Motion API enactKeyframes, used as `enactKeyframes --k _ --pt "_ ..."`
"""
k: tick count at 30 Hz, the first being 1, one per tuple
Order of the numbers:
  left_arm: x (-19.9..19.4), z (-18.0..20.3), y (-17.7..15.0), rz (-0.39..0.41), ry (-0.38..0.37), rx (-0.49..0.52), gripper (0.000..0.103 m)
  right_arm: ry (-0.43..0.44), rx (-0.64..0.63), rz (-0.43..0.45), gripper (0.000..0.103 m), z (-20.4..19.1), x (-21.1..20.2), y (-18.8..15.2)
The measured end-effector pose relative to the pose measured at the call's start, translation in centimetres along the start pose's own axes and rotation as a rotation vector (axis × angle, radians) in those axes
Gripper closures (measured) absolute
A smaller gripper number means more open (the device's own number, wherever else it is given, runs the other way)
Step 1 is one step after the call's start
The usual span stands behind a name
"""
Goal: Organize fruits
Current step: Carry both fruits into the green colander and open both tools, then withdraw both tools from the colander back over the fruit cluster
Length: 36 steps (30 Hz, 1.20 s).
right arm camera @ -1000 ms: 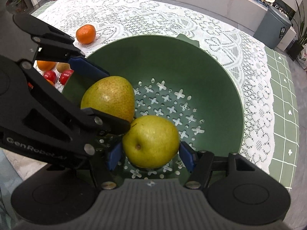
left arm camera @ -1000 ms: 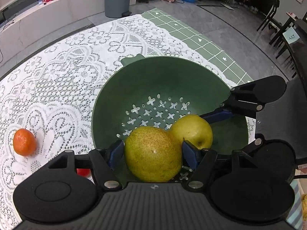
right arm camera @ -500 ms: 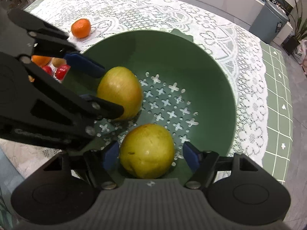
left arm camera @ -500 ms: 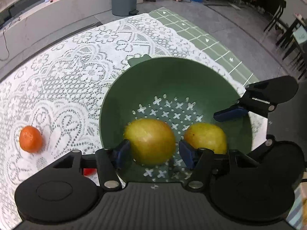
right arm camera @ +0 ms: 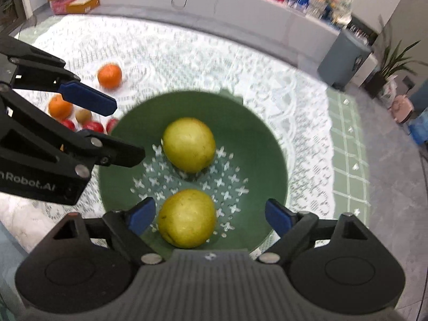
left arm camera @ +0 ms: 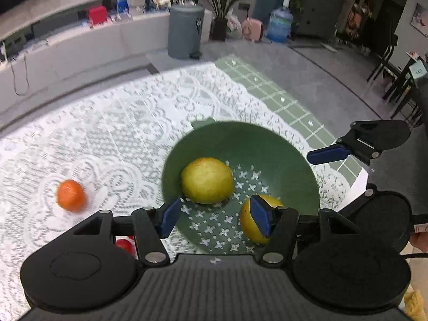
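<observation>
White lace tablecloth (left arm camera: 112, 123) over a round table, green checked cloth beneath, a counter and a grey bin (left arm camera: 186, 30) in the room behind. Item one: my left gripper (left arm camera: 214, 215), jaws apart and empty, poised over the near rim of the colander. Item two: my right gripper (right arm camera: 210, 215), jaws likewise wide and holding nothing, the nearer pear lying between its blue pads (right arm camera: 140, 215) but untouched by either. Item three: two yellow-green pears, the near pear (right arm camera: 187, 218) and the far pear (right arm camera: 188, 144), both resting apart on the perforated floor of the green colander (right arm camera: 256, 133); skins freckled, matte, rounded with little neck. Handling, as I judge it: firm and fairly heavy for their size, smooth enough to roll or slip, and liable to bruise under a hard pinch; best taken across the widest belly with moderate closure. Item four: loose fruit outside the colander on the lace, namely a mandarin (right arm camera: 109, 75) standing alone, a second orange fruit (right arm camera: 60, 106), a brownish kiwi-like fruit (right arm camera: 83, 115) and several small red fruits (right arm camera: 92, 126) clustered just beside the colander's left rim. Judged lighter and softer-skinned than the pears; a gentler grip advised, across the middle.
</observation>
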<state>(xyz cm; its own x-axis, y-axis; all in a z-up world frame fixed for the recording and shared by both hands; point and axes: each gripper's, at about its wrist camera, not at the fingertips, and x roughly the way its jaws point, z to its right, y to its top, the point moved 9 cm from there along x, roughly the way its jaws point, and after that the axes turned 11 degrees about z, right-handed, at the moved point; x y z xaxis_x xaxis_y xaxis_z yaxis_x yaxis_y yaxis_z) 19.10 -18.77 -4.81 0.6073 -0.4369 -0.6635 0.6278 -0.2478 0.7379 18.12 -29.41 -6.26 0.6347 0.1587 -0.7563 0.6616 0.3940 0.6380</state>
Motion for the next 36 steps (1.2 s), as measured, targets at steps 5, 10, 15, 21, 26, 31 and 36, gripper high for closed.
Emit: enactKeyframes --k 5,10,15,21,26,31,36 --pt "-3.2 -0.4 0.2 0.080 0.054 0.025 0.033 -0.025 0.059 0.117 0.015 -1.7 -2.5 0.9" --pt "-6.0 -1.4 -0.3 0.142 0.087 0.022 0.032 0.006 0.157 0.190 0.015 -4.5 -3.5 0.7" --pt "-8.2 -3.1 -1.3 0.186 0.142 0.007 0.032 0.037 0.267 0.217 0.015 -7.6 -2.9 0.0" --pt "-10.5 -5.3 -3.3 0.223 0.217 0.005 0.029 0.049 0.358 0.291 0.014 -10.5 -3.1 0.1" --pt "-11.5 -7.5 -5.8 0.218 0.263 -0.038 0.029 0.027 0.404 0.343 0.007 -12.3 -3.1 -0.3" --pt "-12.4 -9.8 -8.5 0.215 0.292 -0.086 0.029 0.023 0.396 0.331 0.007 -13.9 -2.1 -1.1" --pt "-13.2 -11.2 -10.6 0.234 0.296 -0.109 0.029 0.045 0.363 0.314 0.007 -15.4 -1.3 -1.8"
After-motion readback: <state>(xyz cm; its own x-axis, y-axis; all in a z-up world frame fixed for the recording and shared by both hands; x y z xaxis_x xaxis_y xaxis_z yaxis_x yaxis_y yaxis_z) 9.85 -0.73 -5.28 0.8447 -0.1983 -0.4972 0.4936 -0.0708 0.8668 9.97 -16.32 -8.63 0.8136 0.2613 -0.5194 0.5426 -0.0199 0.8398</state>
